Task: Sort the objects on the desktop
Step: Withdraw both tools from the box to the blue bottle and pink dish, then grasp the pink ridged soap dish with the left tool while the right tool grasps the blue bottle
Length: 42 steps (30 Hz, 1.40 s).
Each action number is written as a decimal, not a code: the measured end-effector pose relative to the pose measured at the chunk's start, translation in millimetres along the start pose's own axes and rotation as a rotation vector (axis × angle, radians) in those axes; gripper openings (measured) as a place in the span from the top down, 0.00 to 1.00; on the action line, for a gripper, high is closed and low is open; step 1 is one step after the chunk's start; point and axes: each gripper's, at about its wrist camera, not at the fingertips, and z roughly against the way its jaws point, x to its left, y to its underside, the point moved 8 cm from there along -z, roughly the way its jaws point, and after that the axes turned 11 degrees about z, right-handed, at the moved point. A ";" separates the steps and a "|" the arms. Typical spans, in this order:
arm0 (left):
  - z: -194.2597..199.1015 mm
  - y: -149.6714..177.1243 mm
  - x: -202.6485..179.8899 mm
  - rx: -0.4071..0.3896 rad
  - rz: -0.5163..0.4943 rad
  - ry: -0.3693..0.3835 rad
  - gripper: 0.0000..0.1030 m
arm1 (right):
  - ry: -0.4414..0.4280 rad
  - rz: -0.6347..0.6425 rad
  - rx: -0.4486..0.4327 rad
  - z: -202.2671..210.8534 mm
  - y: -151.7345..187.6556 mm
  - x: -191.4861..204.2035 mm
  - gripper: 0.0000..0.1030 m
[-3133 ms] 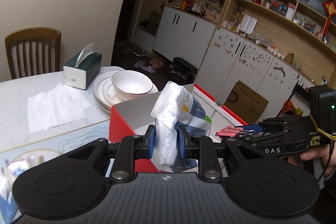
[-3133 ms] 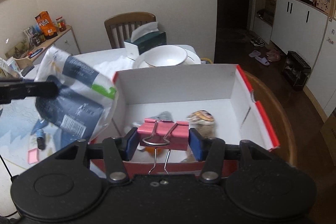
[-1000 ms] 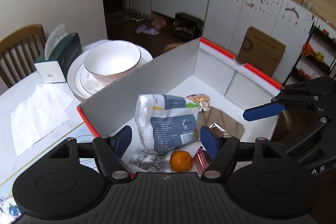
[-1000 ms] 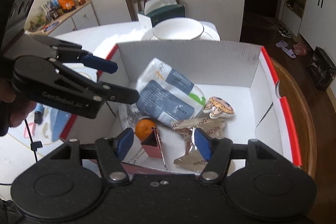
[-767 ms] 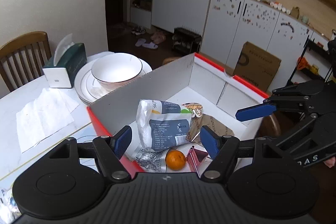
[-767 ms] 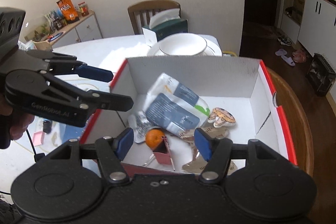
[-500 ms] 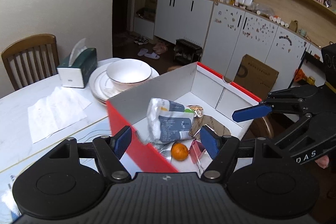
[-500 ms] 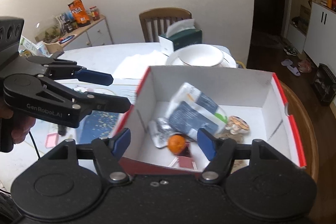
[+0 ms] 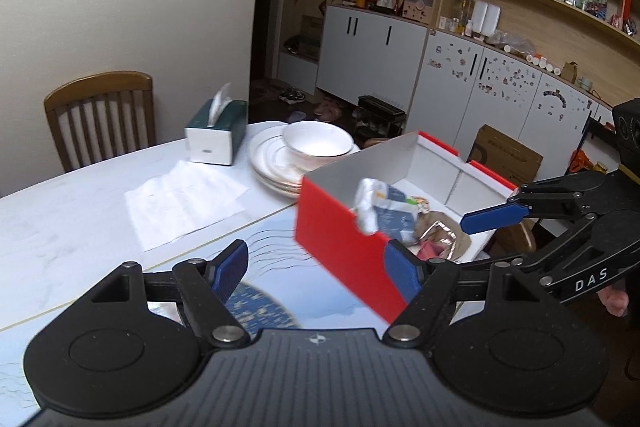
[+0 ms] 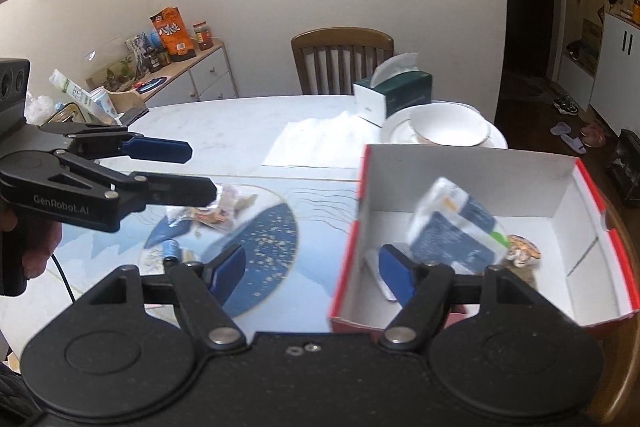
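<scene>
A red box with white inside [image 9: 340, 231] [image 10: 472, 163] stands on the table and holds a white and blue packet [image 9: 384, 213] [image 10: 456, 227], a brown foil packet [image 9: 440, 233] and a patterned shell-like piece [image 10: 522, 245]. My left gripper [image 9: 316, 271] is open and empty, to the left of the box and above the blue mat; it also shows in the right wrist view [image 10: 176, 167]. My right gripper [image 10: 312, 273] is open and empty, at the box's near left corner. On the mat lie a clear snack packet [image 10: 224, 209] and a small blue spool [image 10: 171, 250].
A stack of white plates with a bowl [image 9: 316, 145] and a green tissue box [image 9: 216, 133] stand behind the red box. A white paper napkin [image 9: 184, 197] lies on the marble table. A wooden chair [image 9: 102, 115] is at the far side.
Both grippers let go of the packet and the pink clip into the box, opened, and have pulled back and leftwards, away from the box and over the blue mat.
</scene>
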 end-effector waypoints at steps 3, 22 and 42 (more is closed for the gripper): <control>13.0 3.1 18.7 -0.011 -0.010 -0.012 0.18 | -0.005 0.000 0.001 -4.7 -3.5 14.7 0.29; 35.9 95.1 91.6 0.105 -0.106 0.063 0.01 | 0.000 -0.007 0.063 -60.2 -9.4 93.8 0.28; -7.3 160.1 113.1 0.252 -0.208 0.126 0.01 | -0.011 -0.004 0.170 -137.8 -2.6 141.8 0.28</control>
